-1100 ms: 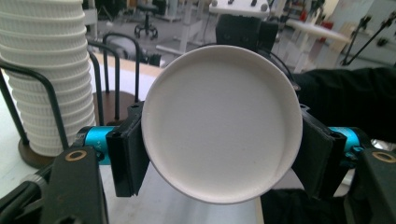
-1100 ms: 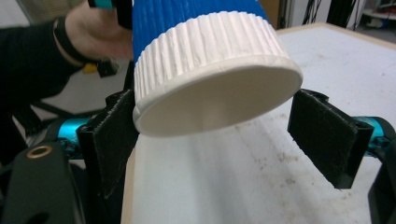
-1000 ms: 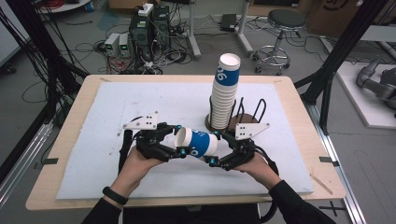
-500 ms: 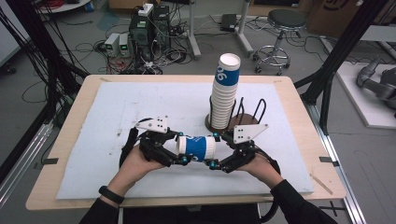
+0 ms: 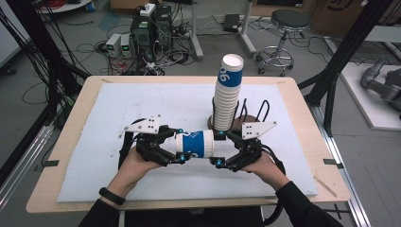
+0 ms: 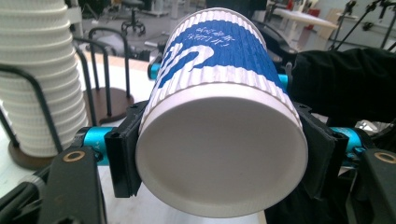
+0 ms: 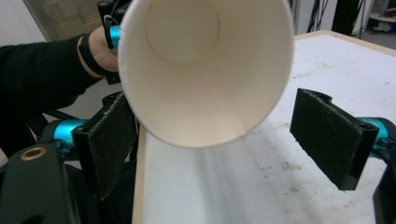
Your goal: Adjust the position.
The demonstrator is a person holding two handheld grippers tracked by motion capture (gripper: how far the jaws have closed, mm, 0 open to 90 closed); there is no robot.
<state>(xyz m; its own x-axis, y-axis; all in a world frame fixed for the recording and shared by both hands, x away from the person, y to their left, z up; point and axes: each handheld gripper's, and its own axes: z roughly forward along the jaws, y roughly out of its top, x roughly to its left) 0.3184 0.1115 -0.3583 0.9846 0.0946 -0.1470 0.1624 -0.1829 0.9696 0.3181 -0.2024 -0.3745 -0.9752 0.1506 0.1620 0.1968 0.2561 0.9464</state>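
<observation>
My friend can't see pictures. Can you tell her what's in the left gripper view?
A blue and white paper cup lies on its side, its white bottom facing the camera, squeezed between the left gripper's two black jaws. Behind it on the left, a tall stack of white cups stands in a black wire holder.

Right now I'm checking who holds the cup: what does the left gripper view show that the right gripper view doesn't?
Left gripper view: the paper cup's closed base and blue print, clamped between the left gripper's pads, plus the stacked cups in their wire rack.

Right gripper view: the cup's open mouth, the right gripper's pads apart.

Both: the cup and white table mat.
</observation>
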